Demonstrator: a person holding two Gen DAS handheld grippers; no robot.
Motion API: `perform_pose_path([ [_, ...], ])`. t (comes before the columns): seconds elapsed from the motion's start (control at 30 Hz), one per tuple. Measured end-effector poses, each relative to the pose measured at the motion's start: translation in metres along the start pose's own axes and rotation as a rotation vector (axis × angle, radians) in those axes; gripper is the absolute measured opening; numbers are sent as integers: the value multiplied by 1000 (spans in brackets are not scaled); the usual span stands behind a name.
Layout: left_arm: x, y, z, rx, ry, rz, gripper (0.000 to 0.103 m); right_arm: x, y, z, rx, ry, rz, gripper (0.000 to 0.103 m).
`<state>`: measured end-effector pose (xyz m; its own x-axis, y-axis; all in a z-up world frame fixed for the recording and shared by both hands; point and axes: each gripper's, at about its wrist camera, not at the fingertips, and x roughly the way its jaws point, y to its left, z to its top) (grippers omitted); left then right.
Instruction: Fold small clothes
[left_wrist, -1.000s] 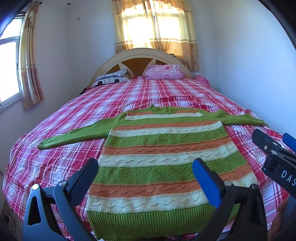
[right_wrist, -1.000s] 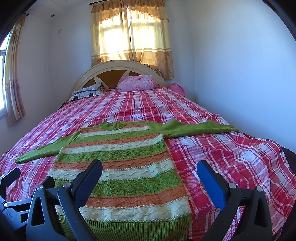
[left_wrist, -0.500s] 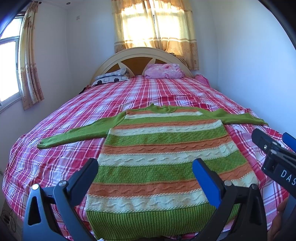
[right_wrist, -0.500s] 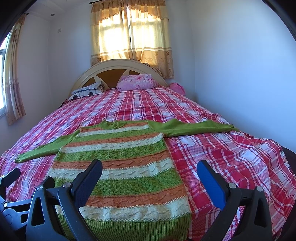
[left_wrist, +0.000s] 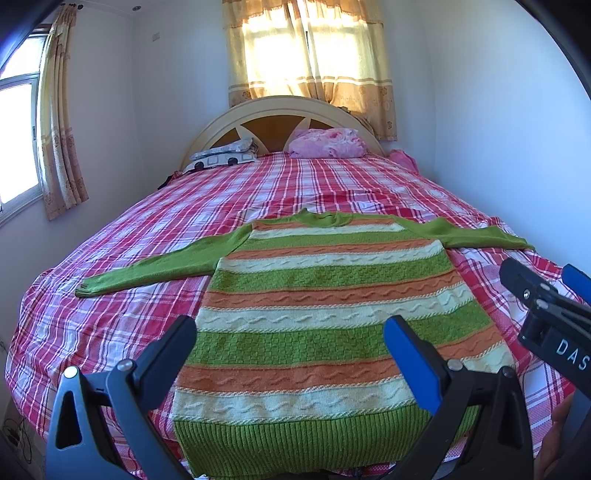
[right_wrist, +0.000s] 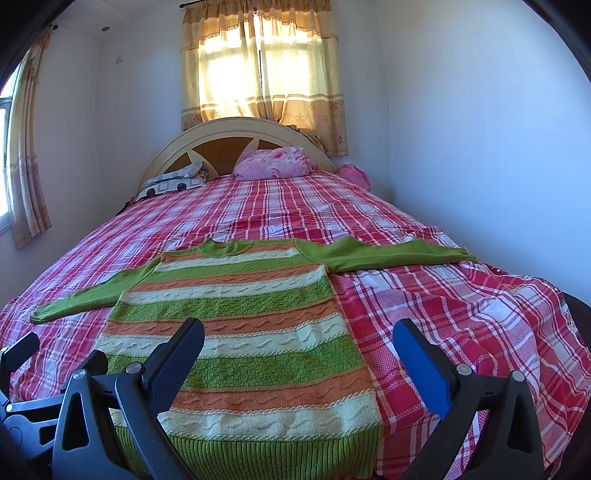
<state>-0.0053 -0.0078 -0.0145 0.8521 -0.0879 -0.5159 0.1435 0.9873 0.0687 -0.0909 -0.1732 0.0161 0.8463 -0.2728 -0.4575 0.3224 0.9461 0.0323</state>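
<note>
sweater (left_wrist: 325, 314) fills the left wrist view, a knit one in green, orange and cream stripes lying flat on the plaid bed (left_wrist: 122, 317), hem toward 6 o'clock and collar toward 12. one sleeve runs out toward 9 o'clock, the other toward 2. the left gripper (left_wrist: 291, 354) hovers over the lower body with its jaws wide and nothing between them. the right gripper (left_wrist: 546, 302) shows at 3 o'clock, also apart from the knit.

right wrist view: the same sweater (right_wrist: 236, 332) sits toward 8 o'clock, both sleeves spread. the right gripper (right_wrist: 299, 354) hangs above the sweater's edge and bare bedcover, jaws wide and empty. part of the left gripper (right_wrist: 22, 354) peeks in at 8 o'clock.

no fold looks made yet; by my reading the sleeves and the body all remain to be folded.
</note>
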Motion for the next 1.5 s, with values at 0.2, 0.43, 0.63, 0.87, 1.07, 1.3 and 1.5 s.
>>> perform_pose_path([
  [0.2,2,0,-1,-1,9,-2,103,1,1,-1,-1,9,0,102],
  [0.43,4,0,-2,0,16,-4,103,2,2,-2,-4,21,-3,102],
  [0.63,4,-1,-2,1,16,-3,103,2,2,-2,-8,21,-6,102],
  [0.87,22,2,2,21,25,27,103,15,-2,4,-41,21,-61,102],
  [1.07,50,10,17,17,33,36,103,46,-11,22,-70,51,-146,102],
  [1.3,99,23,41,33,51,55,103,92,-21,45,-95,92,-192,102],
  [1.5,153,40,65,49,46,143,103,153,-73,59,57,207,-127,102],
])
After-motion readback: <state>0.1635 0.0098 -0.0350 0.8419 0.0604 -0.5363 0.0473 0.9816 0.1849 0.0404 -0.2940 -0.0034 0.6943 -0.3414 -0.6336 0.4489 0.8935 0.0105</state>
